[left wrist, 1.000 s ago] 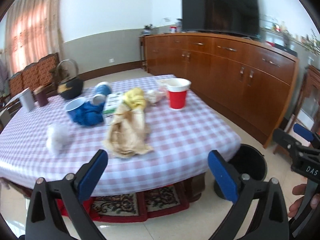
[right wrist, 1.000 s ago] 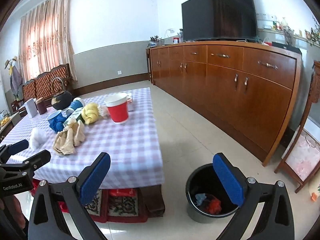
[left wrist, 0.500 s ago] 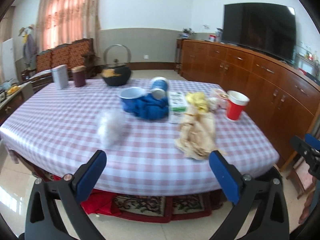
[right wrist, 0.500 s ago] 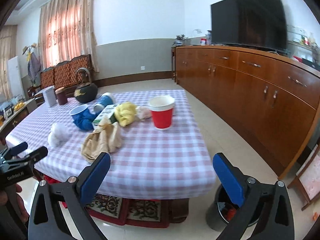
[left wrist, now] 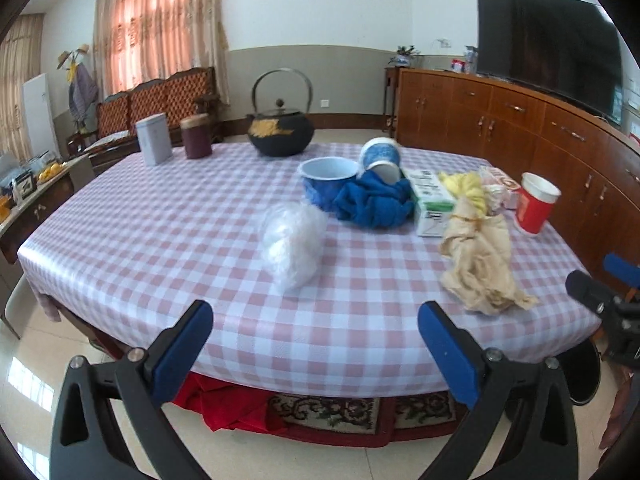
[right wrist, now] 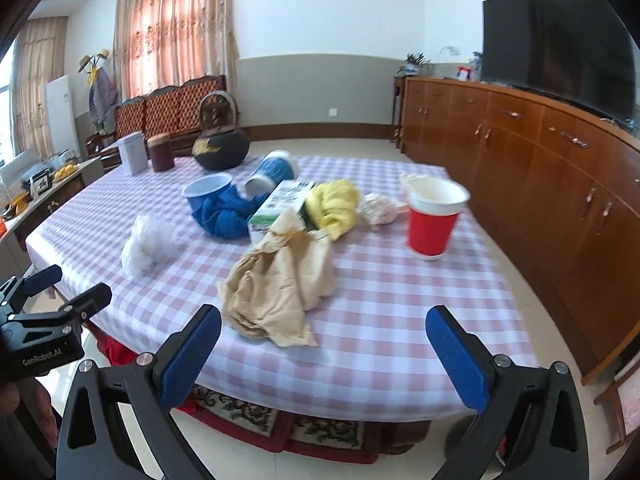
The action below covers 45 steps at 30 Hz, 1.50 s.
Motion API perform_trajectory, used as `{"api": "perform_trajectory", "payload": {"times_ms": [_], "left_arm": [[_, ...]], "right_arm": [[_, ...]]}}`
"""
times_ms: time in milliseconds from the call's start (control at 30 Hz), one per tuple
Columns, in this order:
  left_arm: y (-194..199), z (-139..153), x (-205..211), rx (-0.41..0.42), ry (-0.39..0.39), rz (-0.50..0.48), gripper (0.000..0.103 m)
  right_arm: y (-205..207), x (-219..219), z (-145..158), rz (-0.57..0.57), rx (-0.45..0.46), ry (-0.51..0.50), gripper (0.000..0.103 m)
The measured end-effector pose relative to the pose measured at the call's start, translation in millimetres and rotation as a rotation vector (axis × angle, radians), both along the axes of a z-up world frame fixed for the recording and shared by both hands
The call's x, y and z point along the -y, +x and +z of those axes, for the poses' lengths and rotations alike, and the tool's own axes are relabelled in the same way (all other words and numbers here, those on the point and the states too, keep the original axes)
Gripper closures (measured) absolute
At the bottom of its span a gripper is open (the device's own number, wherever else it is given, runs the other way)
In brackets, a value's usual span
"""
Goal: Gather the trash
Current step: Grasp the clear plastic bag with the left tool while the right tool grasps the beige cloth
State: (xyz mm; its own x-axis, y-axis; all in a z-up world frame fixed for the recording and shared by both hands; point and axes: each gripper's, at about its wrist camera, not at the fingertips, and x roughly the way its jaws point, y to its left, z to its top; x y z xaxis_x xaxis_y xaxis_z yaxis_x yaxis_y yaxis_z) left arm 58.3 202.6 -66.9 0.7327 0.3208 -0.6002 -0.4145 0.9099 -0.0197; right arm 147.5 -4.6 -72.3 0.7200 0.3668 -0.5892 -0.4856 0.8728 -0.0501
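Observation:
Trash lies on a pink-checked table [left wrist: 160, 240] [right wrist: 400, 320]: a crumpled white plastic bag [left wrist: 294, 242] [right wrist: 146, 246], a tan paper bag [left wrist: 482, 264] [right wrist: 276, 292], a blue rag [left wrist: 376, 202] [right wrist: 224, 212], two blue cups [left wrist: 328, 178] [right wrist: 208, 190], a carton [left wrist: 430, 204] [right wrist: 276, 206], a yellow wad [left wrist: 468, 188] [right wrist: 334, 206] and a red cup [left wrist: 536, 208] [right wrist: 434, 222]. My left gripper [left wrist: 316, 352] is open at the table's near edge, below the white bag. My right gripper [right wrist: 324, 354] is open, just short of the tan bag.
A black kettle [left wrist: 280, 134], a tin [left wrist: 154, 138] and a dark jar [left wrist: 196, 136] stand at the table's far side. A black bin [left wrist: 584, 372] sits on the floor at the right. A wooden sideboard [right wrist: 540, 168] runs along the right wall.
Both grippers have swung left, away from the floor bin and towards the table, and have come closer to it. The bin has dropped out of the right wrist view.

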Motion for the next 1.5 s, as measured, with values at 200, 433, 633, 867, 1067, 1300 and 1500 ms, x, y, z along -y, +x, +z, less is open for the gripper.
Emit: {"api": "perform_trajectory", "payload": {"times_ms": [200,433,633,867,1067,1300,1500], "left_arm": [[14,-10,-18,-0.022,-0.016,-0.007,0.007],[33,-20,-31,-0.045,-0.016,-0.002,0.016],[47,-24,-34,-0.044,-0.012,-0.013,0.02],[63,-34,-38,-0.062,-0.036,-0.035,0.049],[65,-37,-40,-0.053,-0.05,-0.04,0.072],[62,-30,-36,-0.028,-0.054,-0.061,0.076],[62,-30,-32,-0.033,-0.058,-0.077,0.076]], "right_arm": [[13,-27,-22,0.046,-0.046,-0.013,0.0],[31,-53,-51,0.089,-0.104,-0.047,0.007],[44,-55,-61,0.095,-0.133,-0.035,0.026],[51,-41,-59,0.114,-0.12,0.031,0.06],[50,-34,-56,0.11,-0.096,0.034,0.065],[48,-30,-53,0.081,-0.046,0.004,0.024],[68,-36,-53,0.124,-0.069,-0.008,0.024]]}}
